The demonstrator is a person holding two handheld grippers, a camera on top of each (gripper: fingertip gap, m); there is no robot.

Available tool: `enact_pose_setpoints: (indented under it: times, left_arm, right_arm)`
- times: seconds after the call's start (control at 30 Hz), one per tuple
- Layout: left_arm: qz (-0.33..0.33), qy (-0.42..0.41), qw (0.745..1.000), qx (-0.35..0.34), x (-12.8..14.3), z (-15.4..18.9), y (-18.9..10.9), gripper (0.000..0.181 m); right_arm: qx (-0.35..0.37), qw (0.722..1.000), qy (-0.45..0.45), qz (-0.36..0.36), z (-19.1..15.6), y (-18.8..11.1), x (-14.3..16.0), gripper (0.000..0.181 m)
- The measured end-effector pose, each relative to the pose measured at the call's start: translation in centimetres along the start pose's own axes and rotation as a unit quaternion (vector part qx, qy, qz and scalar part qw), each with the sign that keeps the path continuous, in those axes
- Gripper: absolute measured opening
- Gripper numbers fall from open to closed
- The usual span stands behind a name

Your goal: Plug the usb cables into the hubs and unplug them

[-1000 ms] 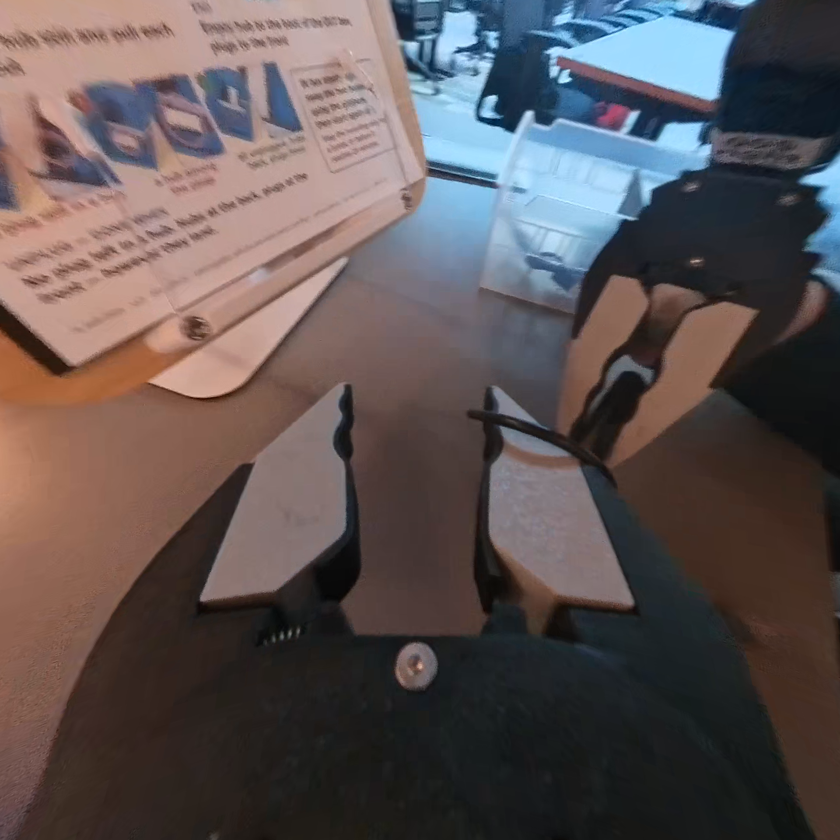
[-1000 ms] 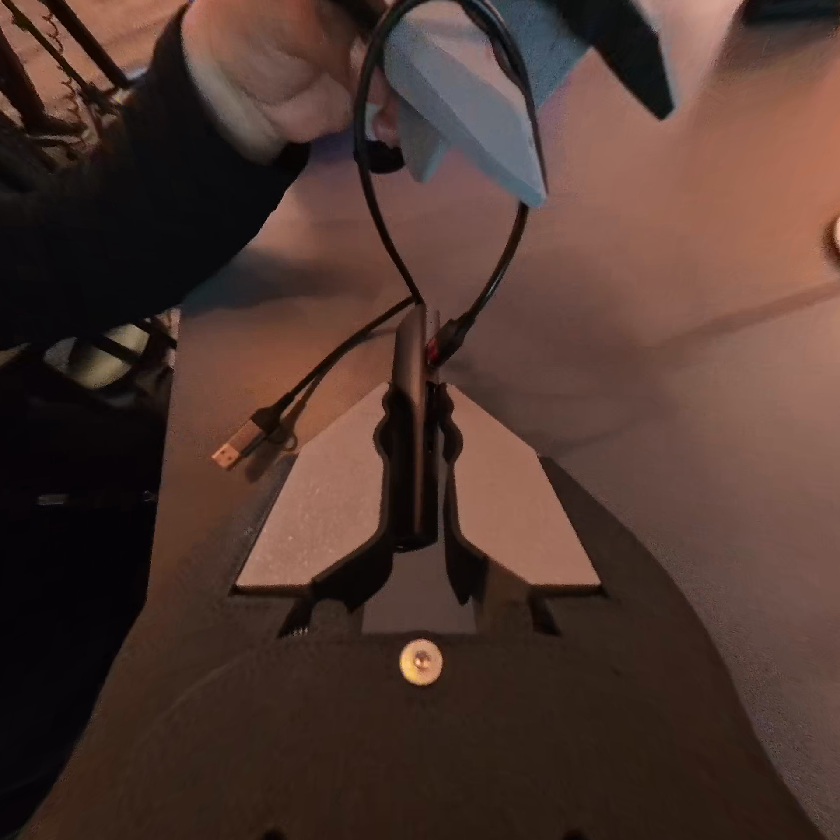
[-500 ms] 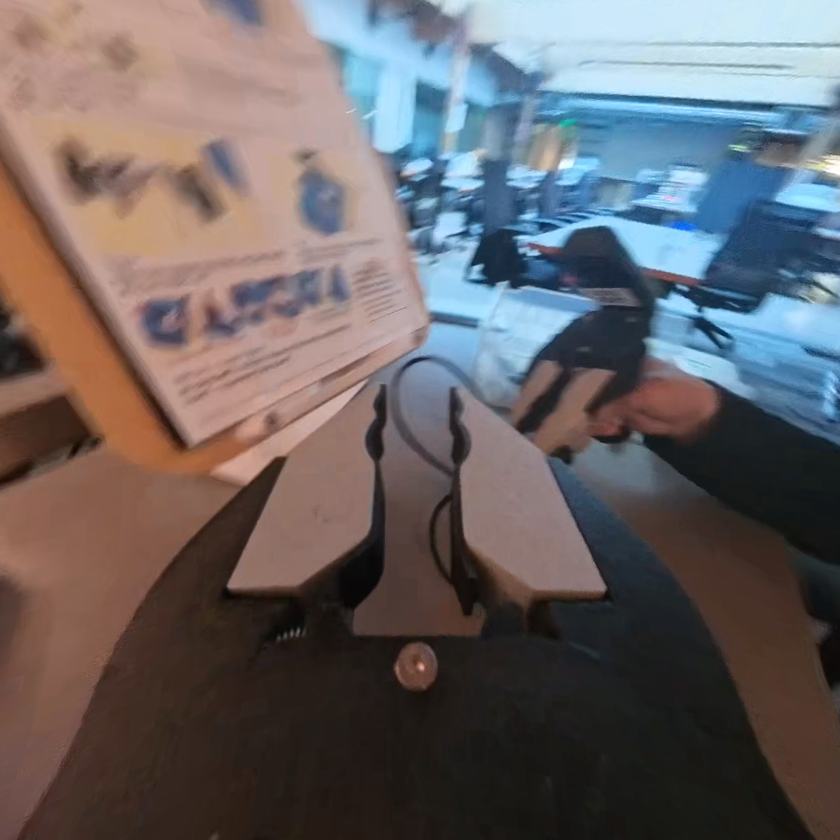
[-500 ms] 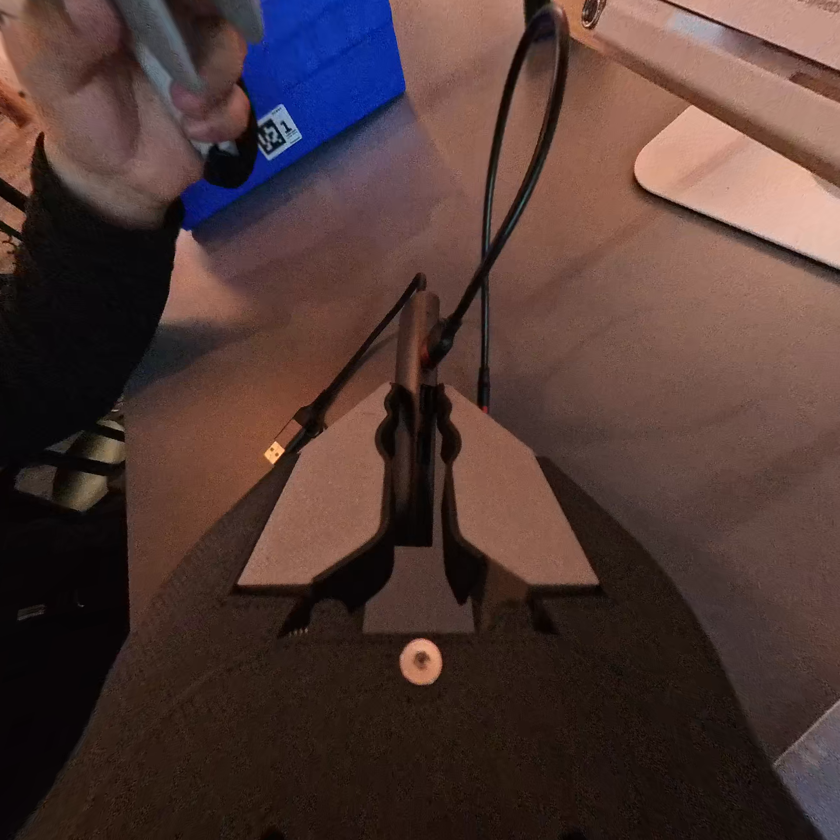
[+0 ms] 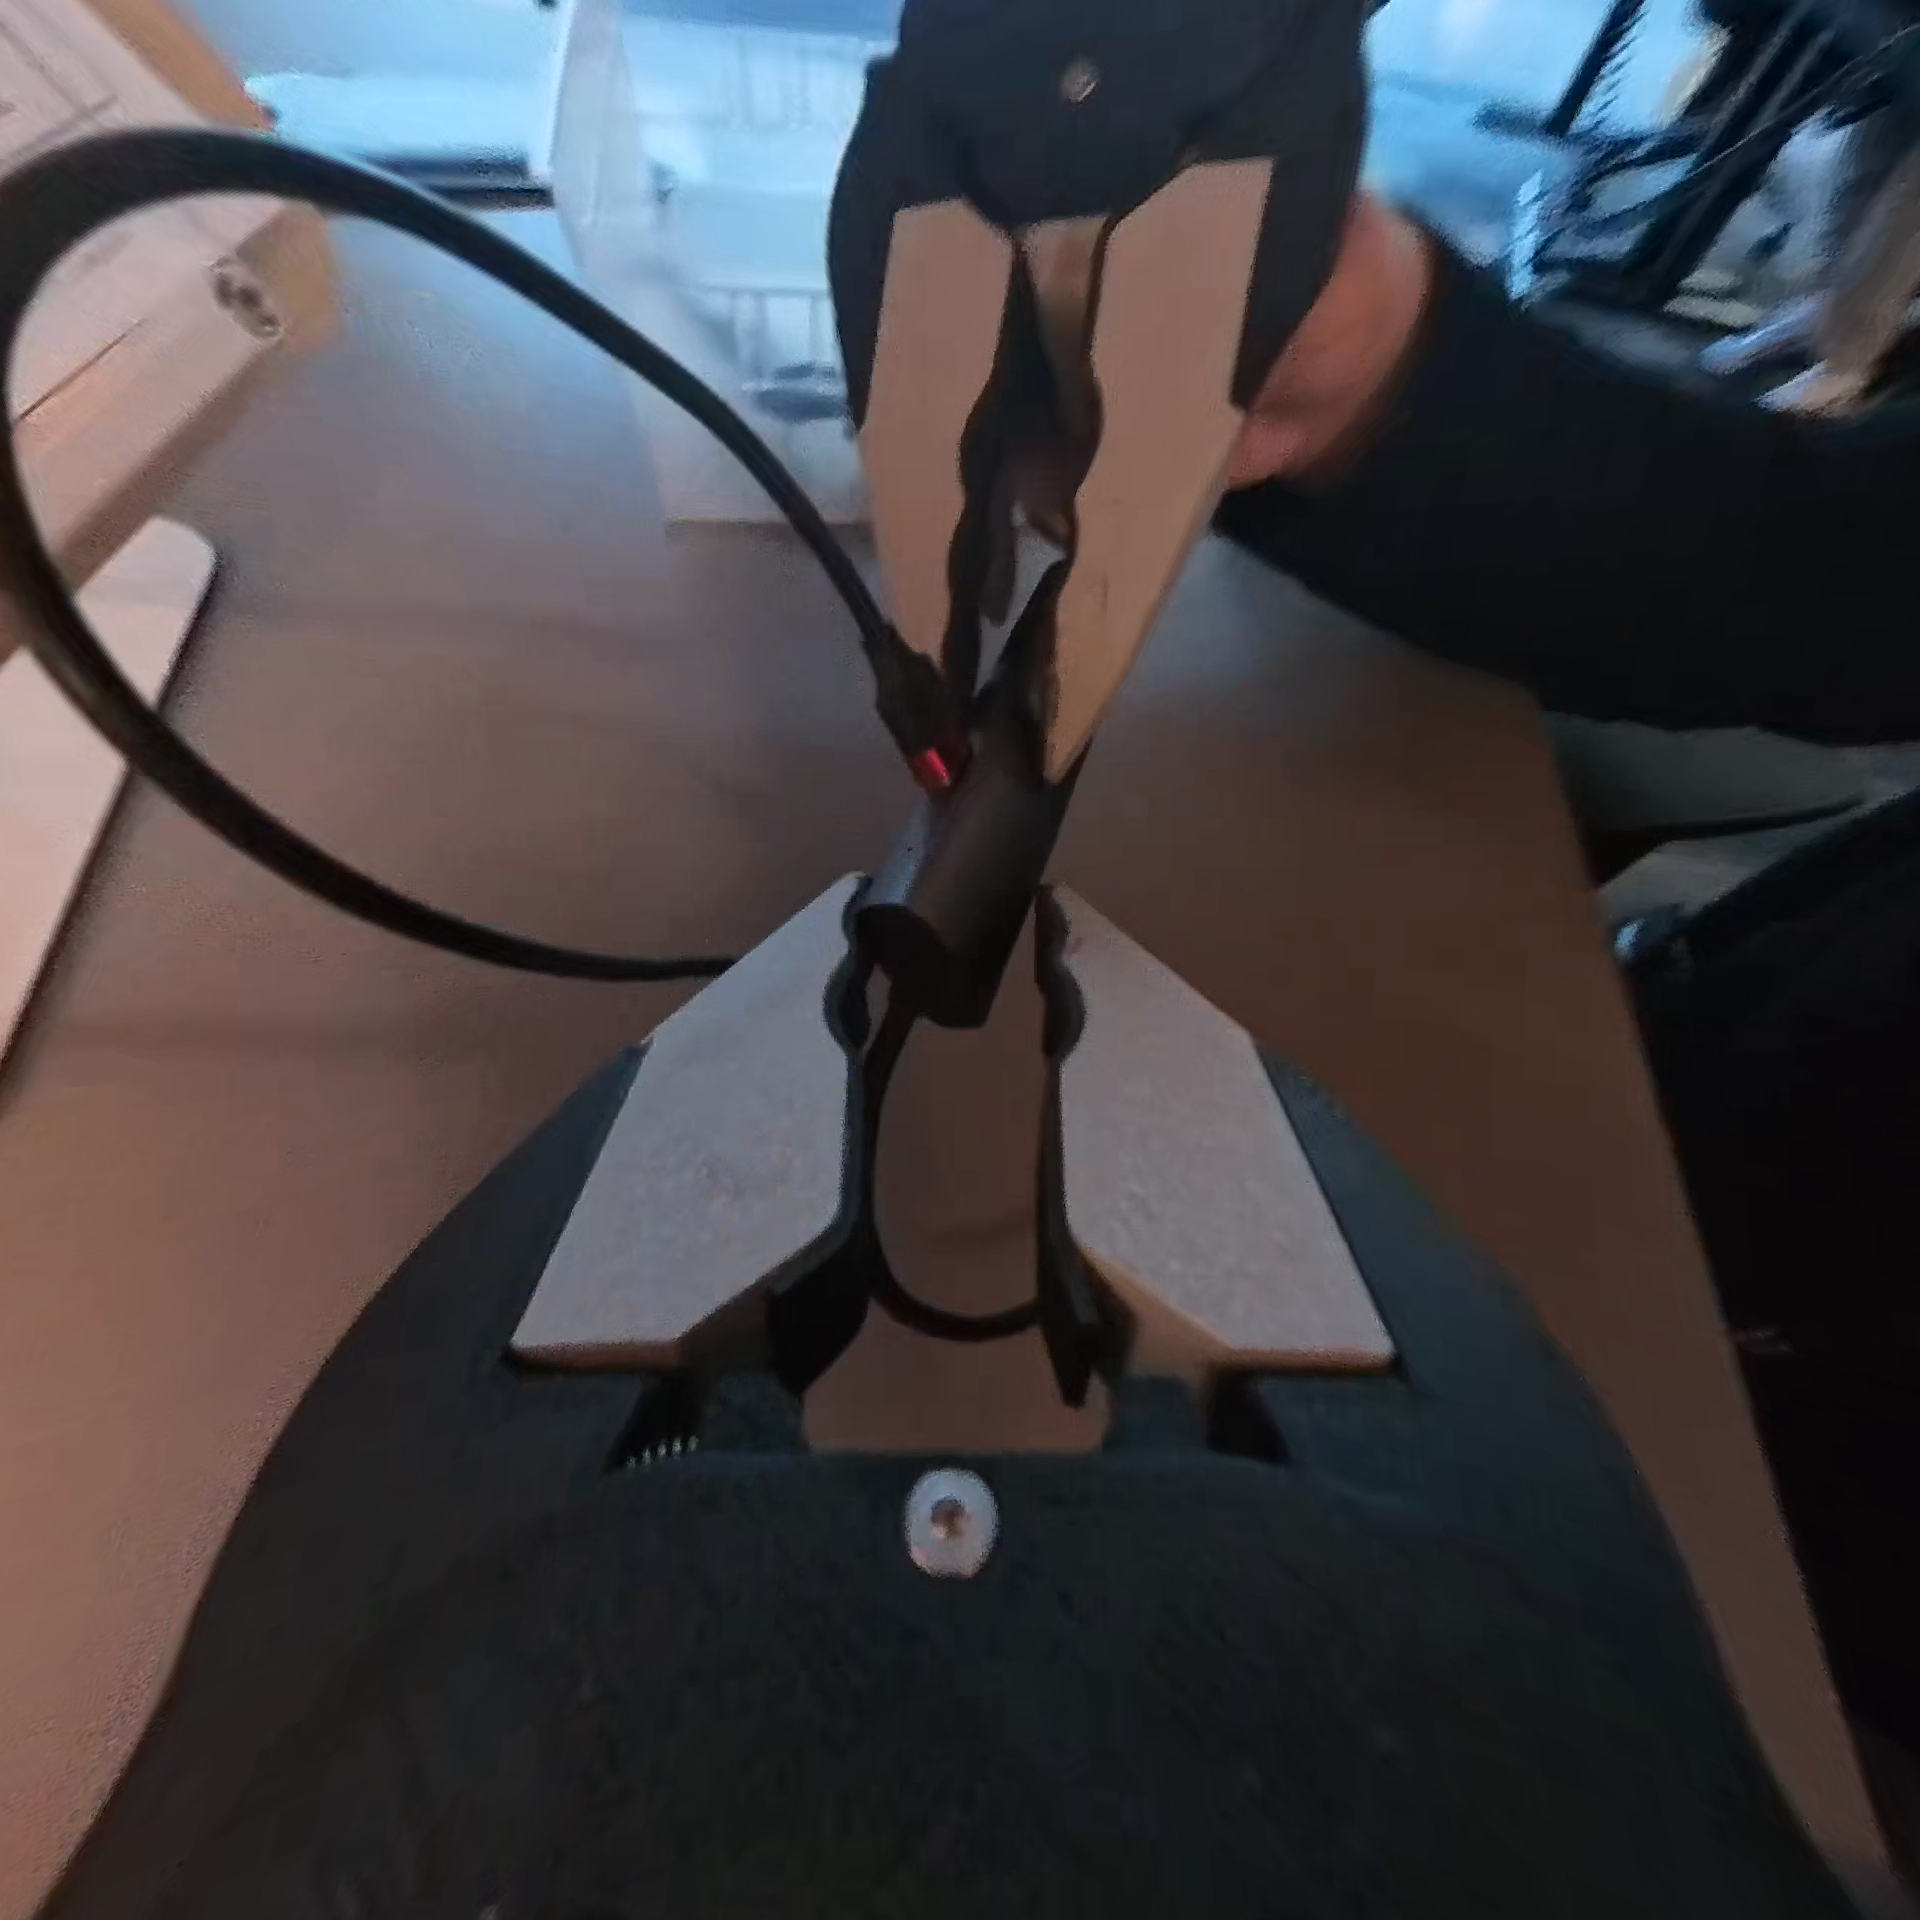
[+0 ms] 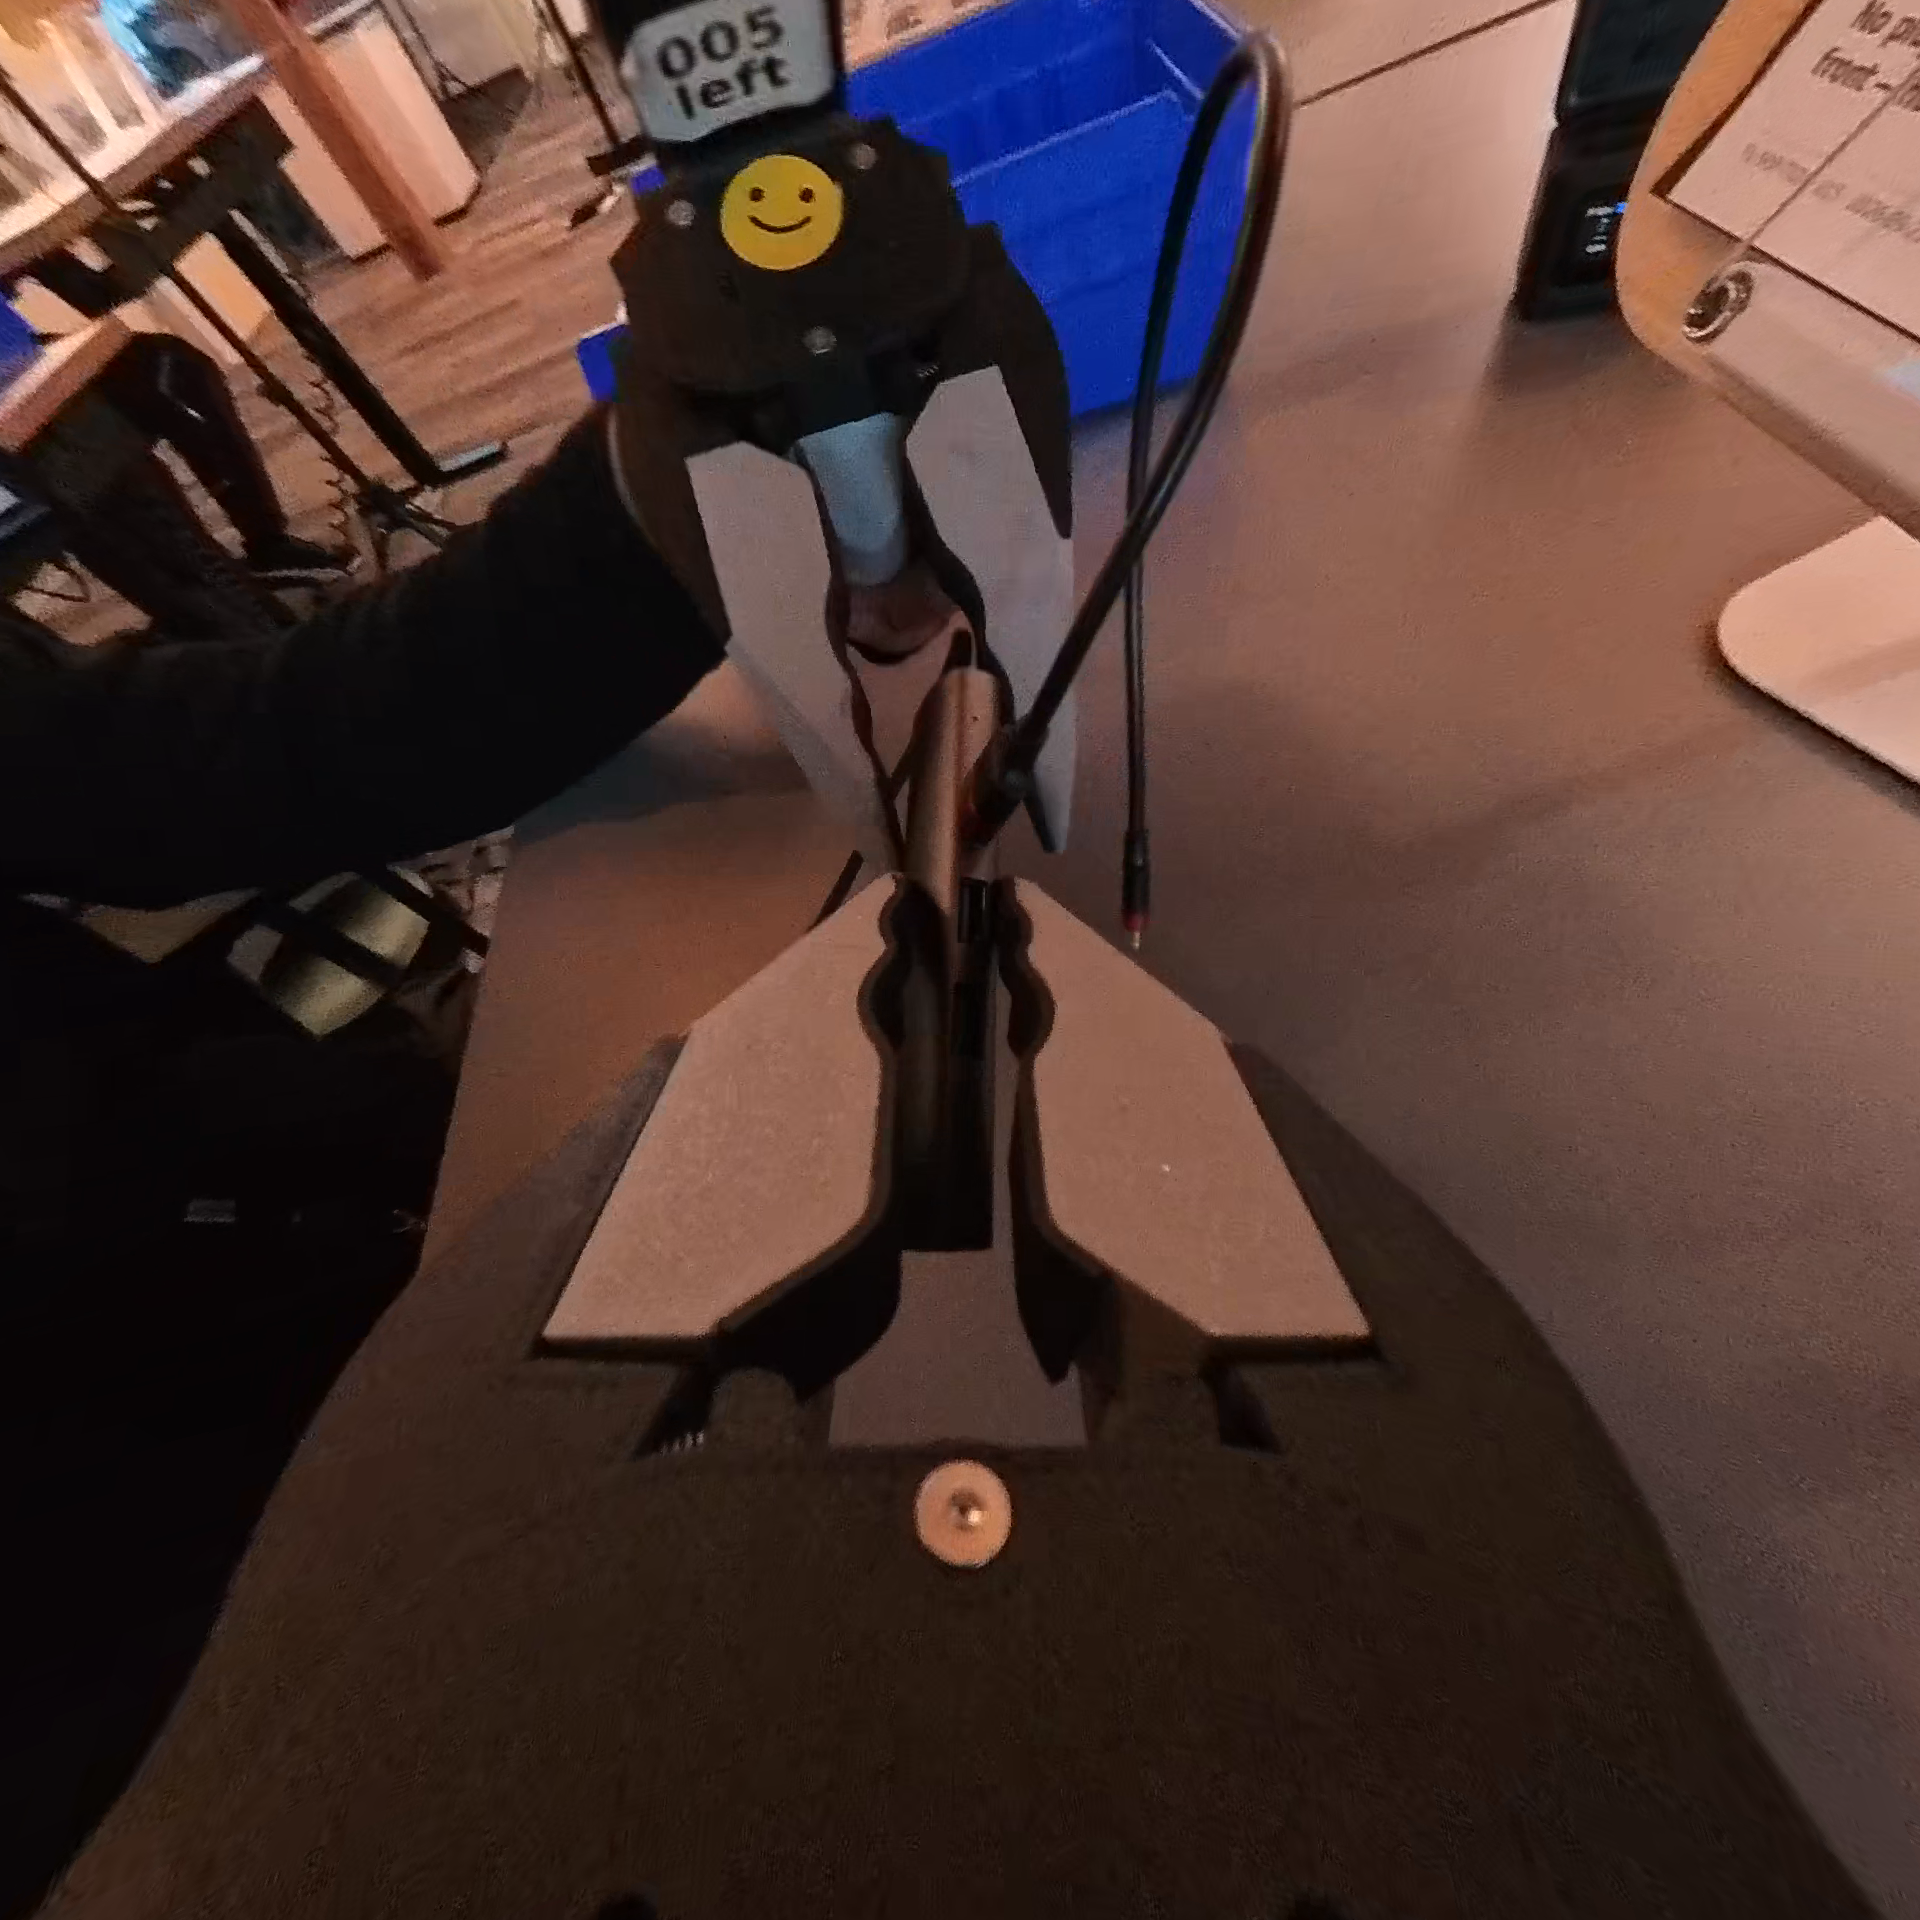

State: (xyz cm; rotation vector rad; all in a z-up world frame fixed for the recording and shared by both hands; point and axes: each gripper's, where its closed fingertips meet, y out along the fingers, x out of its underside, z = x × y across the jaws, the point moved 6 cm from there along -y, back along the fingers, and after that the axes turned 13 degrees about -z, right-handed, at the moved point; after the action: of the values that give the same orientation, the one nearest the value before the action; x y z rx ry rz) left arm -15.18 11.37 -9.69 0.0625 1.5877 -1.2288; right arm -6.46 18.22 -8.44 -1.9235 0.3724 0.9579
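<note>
Over the brown surface (image 6: pixel 1455 727), the left tongs (image 5: pixel 951 914) stand spread around the near end of the black hub (image 5: pixel 966 862), not pinching it. The right tongs (image 6: pixel 951 904) pinch the hub's other end, with a black cable (image 5: pixel 312 831) plugged into its side, looping left.

The left wrist view is blurry, most of all at the top and sides. Cool daylight glows bright far behind. The right wrist view is sharper but dim, with warm orange light on the bench (image 6: pixel 1455 831). Both views bend at the edges.
</note>
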Motion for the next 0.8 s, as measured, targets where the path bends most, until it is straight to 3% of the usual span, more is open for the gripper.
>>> enact_pose_setpoints:
  times: [0.2, 0.27, 0.57, 0.8]
  left_arm:
    - [0.078, -0.039, 0.992, 0.090, -1.2, 0.7, -0.9, 0.024]
    - [0.081, -0.045, 0.991, 0.095, -1.1, 0.7, -0.9, 0.015]
    - [0.075, -0.055, 0.992, 0.083, -1.0, 0.3, -1.0, 0.015]
    - [0.089, -0.054, 0.991, 0.087, -1.3, 0.4, -1.1, 0.015]
  right_arm:
    - [-0.016, 1.000, -0.025, 0.003, -0.7, 0.0, -0.2, 0.012]
    - [-0.013, 0.999, -0.033, 0.004, -0.9, 0.2, -0.3, 0.012]
    - [-0.014, 0.997, -0.017, 0.077, -0.3, -1.4, -1.1, 0.005]
    - [-0.012, 0.997, -0.021, 0.072, -0.3, -0.7, -1.1, 0.007]
